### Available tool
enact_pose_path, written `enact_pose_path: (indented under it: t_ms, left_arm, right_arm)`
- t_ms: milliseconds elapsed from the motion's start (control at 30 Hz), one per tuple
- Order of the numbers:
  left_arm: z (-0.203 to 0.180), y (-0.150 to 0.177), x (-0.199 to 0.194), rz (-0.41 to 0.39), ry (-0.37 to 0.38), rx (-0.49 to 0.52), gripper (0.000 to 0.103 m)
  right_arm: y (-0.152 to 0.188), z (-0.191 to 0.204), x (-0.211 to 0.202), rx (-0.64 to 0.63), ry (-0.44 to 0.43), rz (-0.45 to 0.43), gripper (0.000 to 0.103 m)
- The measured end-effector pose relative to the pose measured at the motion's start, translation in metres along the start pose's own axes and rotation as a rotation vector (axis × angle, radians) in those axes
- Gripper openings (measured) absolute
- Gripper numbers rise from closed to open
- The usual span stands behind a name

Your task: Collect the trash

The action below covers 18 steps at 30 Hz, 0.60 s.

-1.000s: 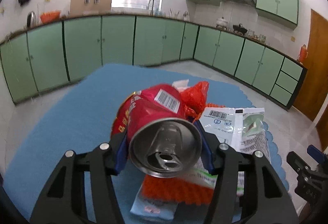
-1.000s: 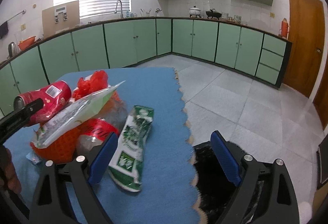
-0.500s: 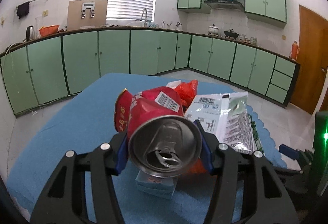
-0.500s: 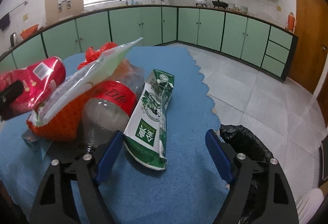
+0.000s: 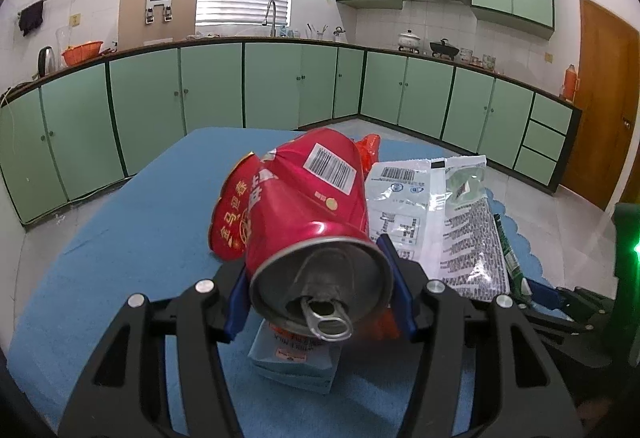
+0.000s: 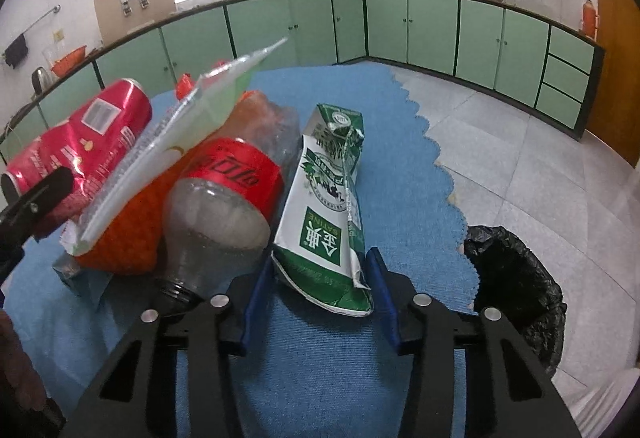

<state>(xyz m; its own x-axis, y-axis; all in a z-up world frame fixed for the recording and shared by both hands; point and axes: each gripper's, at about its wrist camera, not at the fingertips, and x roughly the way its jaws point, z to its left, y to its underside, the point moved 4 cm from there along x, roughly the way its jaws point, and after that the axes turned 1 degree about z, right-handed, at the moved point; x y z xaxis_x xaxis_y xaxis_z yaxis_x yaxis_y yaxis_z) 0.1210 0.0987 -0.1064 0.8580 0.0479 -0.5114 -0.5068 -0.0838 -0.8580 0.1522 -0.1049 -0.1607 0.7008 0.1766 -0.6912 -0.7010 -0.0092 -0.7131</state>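
My left gripper [image 5: 320, 302] is shut on a crushed red can [image 5: 304, 222], its open top facing the camera, held above the blue cloth. The can also shows in the right wrist view [image 6: 84, 141]. My right gripper [image 6: 320, 294] is open, its blue pads on either side of the near end of a flattened green-and-white milk carton [image 6: 328, 197] lying on the cloth. A black-lined trash bin [image 6: 516, 290] stands on the floor to the right of the table.
A clear plastic bottle with a red label [image 6: 224, 205], an orange wrapper [image 6: 128, 230], a white printed pouch [image 5: 436, 213] and a small light-blue box [image 5: 292, 358] lie piled on the blue tablecloth [image 6: 320, 378]. Green cabinets line the walls.
My left gripper has lifted the red can higher off the pile. My right gripper has moved forward to the milk carton and its fingers have narrowed around the carton's near end.
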Motion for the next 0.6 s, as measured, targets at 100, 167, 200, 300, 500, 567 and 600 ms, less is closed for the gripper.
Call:
enact_pose_path:
  t_ms: [100,167,200,300,500,567,600]
  left_arm:
    - [0.000,-0.001,-0.003,-0.011,-0.005,0.002,0.054]
    - [0.000,0.000,-0.006,-0.017,-0.010,0.003,0.054]
    - [0.000,0.001,-0.009,-0.021,-0.011,0.003,0.054]
    - [-0.004,0.006,-0.011,-0.013,-0.017,0.020,0.054]
    - [-0.007,0.004,-0.004,0.018,-0.017,0.037,0.057]
    - [-0.007,0.003,-0.001,0.028,-0.011,0.035,0.061]
    - [-0.007,0.003,0.000,0.031,-0.009,0.031,0.062]
  right_arm:
    - [0.000,-0.001,-0.008,-0.015,0.008,-0.017,0.046]
    - [-0.001,-0.002,-0.009,-0.027,0.009,-0.016,0.046]
    - [0.001,-0.003,-0.012,-0.035,0.002,-0.008,0.046]
    - [0.006,-0.002,-0.013,-0.063,0.014,0.007,0.046]
    - [0.007,0.006,-0.005,-0.101,0.042,0.021,0.054]
    - [0.003,0.008,-0.004,-0.090,0.043,0.010,0.057]
    - [0.002,0.007,-0.003,-0.085,0.042,0.010,0.060]
